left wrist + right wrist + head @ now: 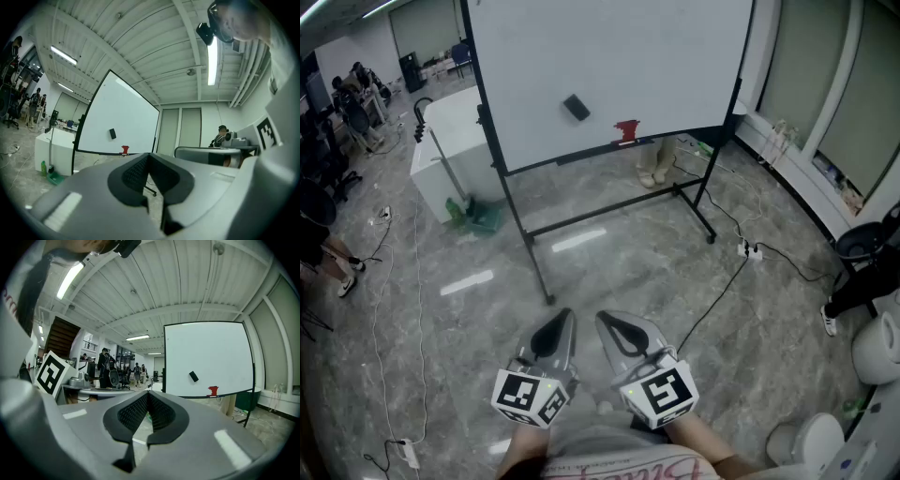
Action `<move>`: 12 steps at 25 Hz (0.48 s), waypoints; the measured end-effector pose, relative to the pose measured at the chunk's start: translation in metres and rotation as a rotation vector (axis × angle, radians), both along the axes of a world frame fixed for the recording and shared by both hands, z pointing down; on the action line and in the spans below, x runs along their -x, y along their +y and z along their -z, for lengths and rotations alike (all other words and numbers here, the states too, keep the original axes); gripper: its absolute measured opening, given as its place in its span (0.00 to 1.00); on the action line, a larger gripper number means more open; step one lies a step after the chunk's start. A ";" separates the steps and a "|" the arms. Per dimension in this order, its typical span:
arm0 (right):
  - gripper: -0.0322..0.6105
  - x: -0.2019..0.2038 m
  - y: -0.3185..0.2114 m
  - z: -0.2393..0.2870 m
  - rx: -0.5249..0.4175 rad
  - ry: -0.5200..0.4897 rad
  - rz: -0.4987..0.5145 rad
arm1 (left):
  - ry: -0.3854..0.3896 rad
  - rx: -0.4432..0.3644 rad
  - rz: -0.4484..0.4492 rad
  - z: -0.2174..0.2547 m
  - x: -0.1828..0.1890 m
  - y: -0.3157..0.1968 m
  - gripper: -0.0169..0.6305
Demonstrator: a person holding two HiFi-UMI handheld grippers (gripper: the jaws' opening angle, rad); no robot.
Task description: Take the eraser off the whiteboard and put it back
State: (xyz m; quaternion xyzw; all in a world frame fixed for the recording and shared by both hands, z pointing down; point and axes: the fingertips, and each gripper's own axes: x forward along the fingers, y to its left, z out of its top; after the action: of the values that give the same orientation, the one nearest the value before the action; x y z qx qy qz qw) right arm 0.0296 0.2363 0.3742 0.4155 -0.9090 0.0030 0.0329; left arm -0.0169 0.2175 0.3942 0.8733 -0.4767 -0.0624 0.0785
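Observation:
A small black eraser point(576, 107) sticks to the face of the white whiteboard point(675, 56), a little left of its middle. The eraser point(112, 133) also shows far ahead in the left gripper view, and as a dark block, the eraser point(193, 376), in the right gripper view. A red object point(625, 129) sits on the board's bottom ledge. My left gripper point(563, 321) and right gripper point(606, 322) are held close to my body, side by side, far from the board. Both are shut with the tips together and nothing between them.
The whiteboard stands on a black wheeled frame point(619, 206) on a glossy grey floor. A white cabinet point(455, 141) stands behind it at the left, with a green bottle point(455, 208) at its foot. Cables and a power strip point(748, 250) lie on the floor at the right. People sit far left.

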 end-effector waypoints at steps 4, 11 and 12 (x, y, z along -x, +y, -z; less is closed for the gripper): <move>0.05 -0.002 0.008 0.000 0.003 0.005 0.005 | 0.006 0.000 -0.004 0.002 -0.005 0.005 0.02; 0.05 0.005 0.012 0.002 -0.023 0.027 0.036 | 0.016 -0.010 0.013 0.002 -0.001 0.007 0.02; 0.05 0.006 0.012 0.003 -0.025 0.024 0.036 | 0.016 -0.013 0.015 0.002 0.000 0.006 0.02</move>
State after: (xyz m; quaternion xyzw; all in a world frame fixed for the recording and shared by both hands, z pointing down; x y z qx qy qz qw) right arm 0.0240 0.2482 0.3712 0.3996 -0.9158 -0.0140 0.0384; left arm -0.0170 0.2237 0.3922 0.8696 -0.4822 -0.0732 0.0764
